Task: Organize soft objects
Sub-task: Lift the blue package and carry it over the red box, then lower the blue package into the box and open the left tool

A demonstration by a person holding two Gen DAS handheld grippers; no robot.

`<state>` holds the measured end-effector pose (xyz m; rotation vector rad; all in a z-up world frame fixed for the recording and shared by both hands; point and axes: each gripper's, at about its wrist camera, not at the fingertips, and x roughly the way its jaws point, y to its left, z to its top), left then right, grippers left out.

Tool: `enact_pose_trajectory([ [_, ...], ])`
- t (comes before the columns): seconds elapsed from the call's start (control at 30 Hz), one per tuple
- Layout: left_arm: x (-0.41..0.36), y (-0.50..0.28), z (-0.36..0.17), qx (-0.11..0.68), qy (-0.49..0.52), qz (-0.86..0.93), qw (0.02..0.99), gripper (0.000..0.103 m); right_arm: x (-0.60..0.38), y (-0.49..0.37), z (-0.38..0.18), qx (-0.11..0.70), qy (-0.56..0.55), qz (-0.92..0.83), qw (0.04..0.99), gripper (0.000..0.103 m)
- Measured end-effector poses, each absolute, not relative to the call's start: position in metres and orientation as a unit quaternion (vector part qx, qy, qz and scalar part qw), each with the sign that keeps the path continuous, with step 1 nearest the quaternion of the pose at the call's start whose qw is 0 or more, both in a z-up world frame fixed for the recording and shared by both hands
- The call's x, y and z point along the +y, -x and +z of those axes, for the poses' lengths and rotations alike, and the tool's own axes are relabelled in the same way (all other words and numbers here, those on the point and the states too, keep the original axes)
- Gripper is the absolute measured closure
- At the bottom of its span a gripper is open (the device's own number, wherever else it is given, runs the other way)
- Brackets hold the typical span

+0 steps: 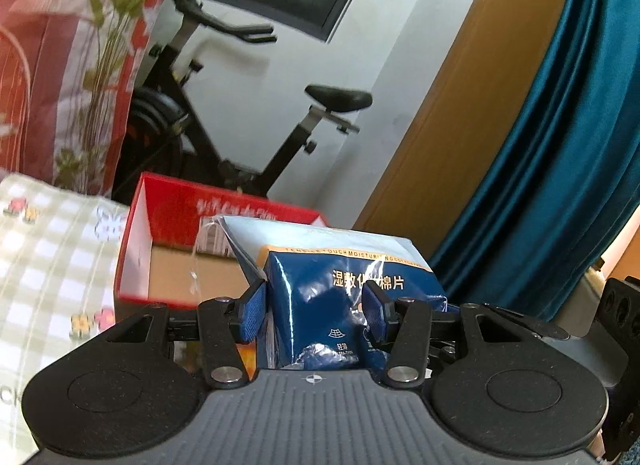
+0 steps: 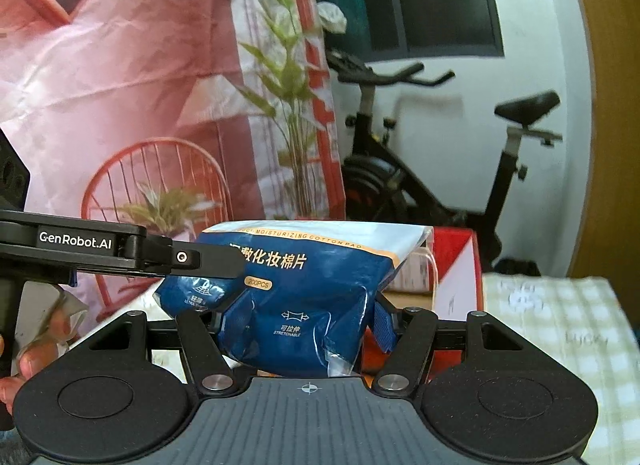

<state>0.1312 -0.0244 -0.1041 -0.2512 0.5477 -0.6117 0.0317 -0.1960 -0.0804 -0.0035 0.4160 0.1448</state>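
Observation:
A blue and white plastic pack of cotton pads (image 1: 316, 297) hangs in the air, held from both ends. In the left wrist view, my left gripper (image 1: 314, 315) is shut on it, its blue pads denting the soft sides. In the right wrist view, the same pack (image 2: 304, 285) sits between the pads of my right gripper (image 2: 304, 325), which is also shut on it. A black finger of the left gripper (image 2: 216, 263) reaches in from the left and presses the pack's left end. Just behind the pack lies an open red cardboard box (image 1: 172, 205) with a brown floor.
A green checked cloth (image 1: 52, 265) with small flowers covers the surface beside the red box (image 2: 456, 249). An exercise bike (image 2: 440, 165) stands behind at a white wall. A pink printed backdrop (image 2: 120, 85) hangs at the left and a blue curtain (image 1: 560, 145) at the right. A hand (image 2: 32, 349) holds the left gripper.

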Motion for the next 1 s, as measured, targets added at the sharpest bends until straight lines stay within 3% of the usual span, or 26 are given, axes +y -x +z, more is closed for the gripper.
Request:
enact_pose_trajectory([
  [0.6,-0.031,-0.223,-0.094,0.259,0.133,-0.296,0.91,0.05,-0.22,-0.137,-0.057,0.192,0.041,0.092,0.976,0.043],
  [1.0,-0.047,-0.269,-0.158,0.368,0.108,-0.276,0.882,0.048,-0.254,-0.194,-0.134,0.297,-0.021,0.071,0.952,0.042],
])
